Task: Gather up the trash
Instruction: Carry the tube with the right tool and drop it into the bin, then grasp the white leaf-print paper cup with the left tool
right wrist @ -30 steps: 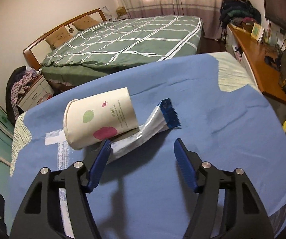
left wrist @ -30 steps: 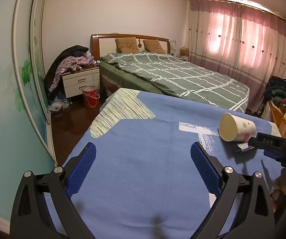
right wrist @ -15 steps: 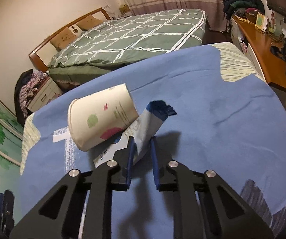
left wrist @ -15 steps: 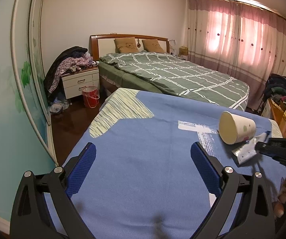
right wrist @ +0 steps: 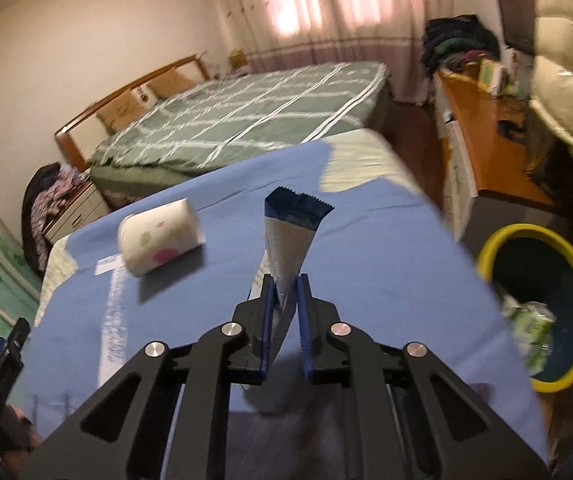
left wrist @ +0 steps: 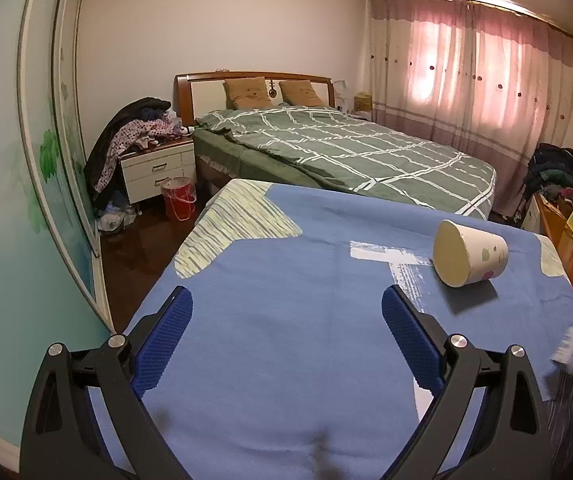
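The right tool (right wrist: 284,300) is clenched on a silver wrapper (right wrist: 288,236) with a blue serrated end, and its jaws are closing the last bit on the foil, which sticks up clear of the blue cloth (right wrist: 366,264) on the tabletop. Off the tabletop's right edge stands a yellow-rimmed bin (right wrist: 486,256), which already has some crumpled rubbish inside (green and white, too blurred to name). So one piece looks to be on its way to the bin. A paper cup (left wrist: 470,258) lies on its side on the cloth, untouched, and remains to be collected. The left tool (left wrist: 286,334) hangs released above bare cloth, grasping nothing.
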{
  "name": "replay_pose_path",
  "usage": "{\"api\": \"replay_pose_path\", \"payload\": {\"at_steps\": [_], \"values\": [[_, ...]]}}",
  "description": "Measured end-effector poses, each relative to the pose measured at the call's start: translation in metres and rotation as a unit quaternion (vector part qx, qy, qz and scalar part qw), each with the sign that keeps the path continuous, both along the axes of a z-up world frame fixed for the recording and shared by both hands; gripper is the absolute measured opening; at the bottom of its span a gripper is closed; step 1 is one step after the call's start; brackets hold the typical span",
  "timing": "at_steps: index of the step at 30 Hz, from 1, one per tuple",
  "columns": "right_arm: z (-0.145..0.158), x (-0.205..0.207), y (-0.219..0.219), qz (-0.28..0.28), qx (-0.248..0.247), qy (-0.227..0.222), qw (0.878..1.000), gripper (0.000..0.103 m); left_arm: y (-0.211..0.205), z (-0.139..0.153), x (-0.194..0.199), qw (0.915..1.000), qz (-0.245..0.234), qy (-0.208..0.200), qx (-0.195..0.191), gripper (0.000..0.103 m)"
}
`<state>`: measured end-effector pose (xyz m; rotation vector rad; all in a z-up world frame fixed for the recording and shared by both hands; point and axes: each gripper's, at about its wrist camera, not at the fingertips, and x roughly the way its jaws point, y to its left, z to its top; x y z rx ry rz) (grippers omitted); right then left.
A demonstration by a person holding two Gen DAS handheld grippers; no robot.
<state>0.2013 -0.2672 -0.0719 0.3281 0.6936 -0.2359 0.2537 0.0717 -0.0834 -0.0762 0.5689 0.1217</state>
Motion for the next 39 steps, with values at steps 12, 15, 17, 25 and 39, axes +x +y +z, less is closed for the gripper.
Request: {"api": "replay_pose_path", "payload": {"at_steps": [12, 15, 17, 25, 39], "values": [[-0.012, -0.08, -0.125, -0.195, -0.025, -0.013, 0.98, 0.011, -0.008, -0.002, 0.0, 0.9997, -0.013, 0.001, 0.02, 0.094], [-0.015, -0.089, -0.144, -0.24, -0.037, -0.016, 0.97, 0.011, -0.01, -0.003, -0.001, 0.9997, -0.015, 0.001, 0.021, 0.094], [-0.017, -0.095, -0.151, -0.261, -0.043, -0.017, 0.964, 0.011, -0.012, -0.003, -0.002, 0.9996, -0.017, 0.0, 0.022, 0.094], [-0.026, -0.094, -0.168, -0.304, -0.072, 0.001, 0.95, 0.013, -0.02, -0.004, -0.003, 0.9991, -0.029, 0.001, 0.03, 0.094], [-0.018, -0.104, -0.163, -0.325, -0.089, -0.017, 0.941, 0.057, -0.029, -0.001, -0.006, 0.9988, -0.031, -0.002, 0.037, 0.094]]}}
